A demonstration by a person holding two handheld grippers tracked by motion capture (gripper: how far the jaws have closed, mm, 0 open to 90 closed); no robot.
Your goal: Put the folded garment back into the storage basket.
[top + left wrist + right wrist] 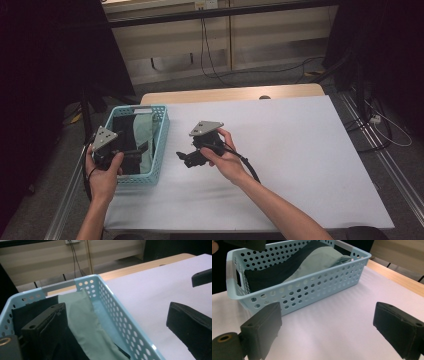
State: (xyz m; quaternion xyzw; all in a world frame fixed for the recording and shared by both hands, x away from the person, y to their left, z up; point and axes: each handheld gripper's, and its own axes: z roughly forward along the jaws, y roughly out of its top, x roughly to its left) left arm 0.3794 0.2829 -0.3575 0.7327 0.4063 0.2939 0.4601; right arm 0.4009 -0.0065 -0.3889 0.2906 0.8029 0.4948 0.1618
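So there's a light blue perforated plastic basket [159, 145] sitting at the left edge of the white-covered worktop [300, 160], and inside it there's a folded pale green cloth [145, 132] lying right next to a folded black cloth [122, 131]. Both are touching each other and both are down in the basket, with the green one on the side nearer the middle of the worktop.

The left tool [120, 330] hangs over the near end of the basket, jaws spread wide: one jaw is inside the basket over the black cloth, the other is outside the basket wall above the worktop. It's not holding anything.

The right tool [329, 332] is just beside the basket, over bare worktop, pointing at the basket's long side. Its jaws are wide apart too, with nothing between them. In the high view the right hand [227, 160] is wrapped around it.
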